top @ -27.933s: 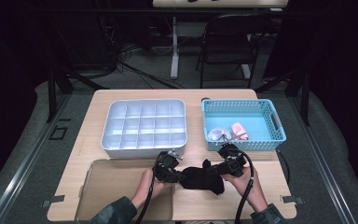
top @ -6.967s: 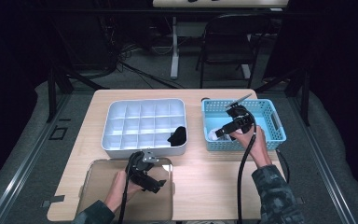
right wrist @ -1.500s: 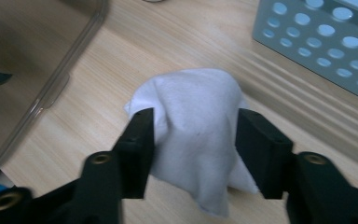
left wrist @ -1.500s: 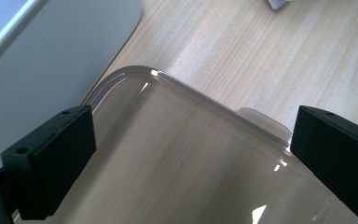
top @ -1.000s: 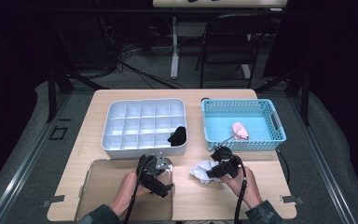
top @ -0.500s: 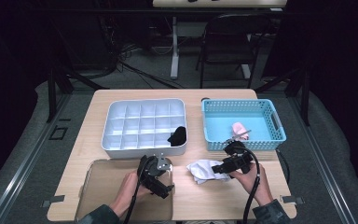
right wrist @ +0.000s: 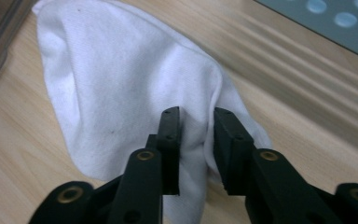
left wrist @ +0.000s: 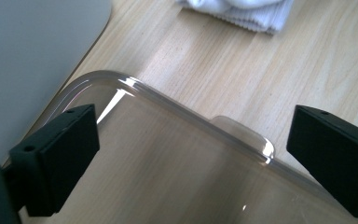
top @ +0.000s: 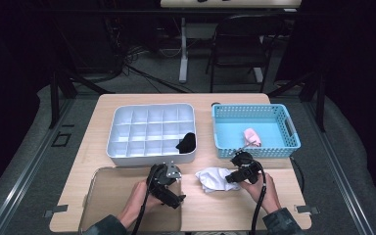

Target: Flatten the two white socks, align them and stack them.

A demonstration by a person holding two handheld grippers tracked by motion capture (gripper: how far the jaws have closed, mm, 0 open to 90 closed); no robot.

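Observation:
A white sock [top: 214,178] lies crumpled on the wooden table, just right of the clear tray [top: 112,196]. My right gripper [top: 231,176] reaches it from the right. In the right gripper view its jaws have just been closing, and the right gripper [right wrist: 196,116] now pinches a raised fold of the white sock [right wrist: 121,84]. My left gripper [top: 169,182] rests over the tray's far right corner, open with nothing between its jaws. In the left gripper view the left gripper [left wrist: 189,135] frames the clear tray [left wrist: 168,163], with the white sock [left wrist: 242,11] beyond.
A white compartment organizer [top: 127,147] stands behind the tray, with a black sock [top: 186,142] in its near right cell. The blue basket [top: 254,152] at the right holds a pink sock [top: 251,136]. The basket wall [right wrist: 335,18] is close behind my right gripper.
The right gripper shifted a little right off the sock, then came back onto its right edge and closed on a fold. The left gripper stayed put.

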